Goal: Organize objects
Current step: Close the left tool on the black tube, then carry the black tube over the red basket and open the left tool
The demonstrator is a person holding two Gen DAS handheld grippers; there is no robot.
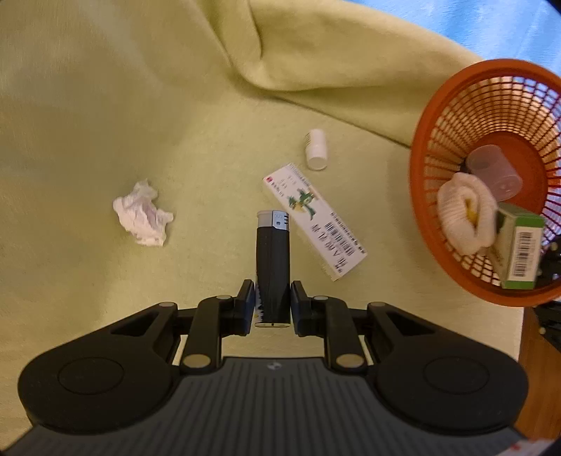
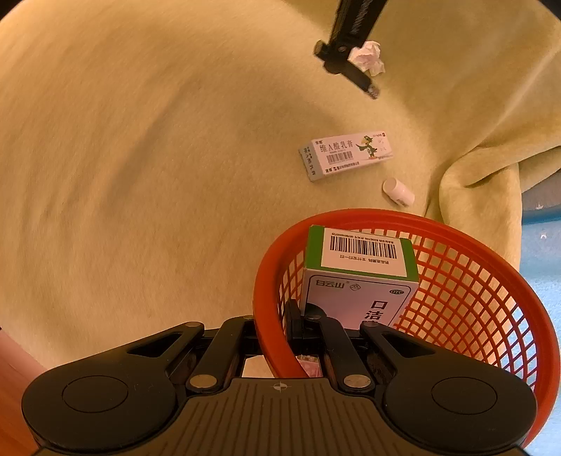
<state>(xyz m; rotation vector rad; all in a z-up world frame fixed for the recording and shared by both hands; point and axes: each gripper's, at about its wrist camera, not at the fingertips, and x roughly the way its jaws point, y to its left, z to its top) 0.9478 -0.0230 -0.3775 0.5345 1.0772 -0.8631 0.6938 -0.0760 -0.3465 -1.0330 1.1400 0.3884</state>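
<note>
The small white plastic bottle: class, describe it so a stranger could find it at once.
On the yellow-green blanket, left of the orange mesh basket, lies a long white printed carton. Just past its far end lies the small white plastic bottle, the only cylinder there.

Rumpled yellow-green blanket (image 1: 105, 105), blue floor (image 1: 491, 21), warm light.

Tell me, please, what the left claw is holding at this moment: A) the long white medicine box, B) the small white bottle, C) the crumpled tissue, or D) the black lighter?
D: in the left wrist view the left claw is closed on the lower part of the black lighter, while the crumpled tissue, small white bottle and long white medicine box lie loose on the green cloth.
</note>
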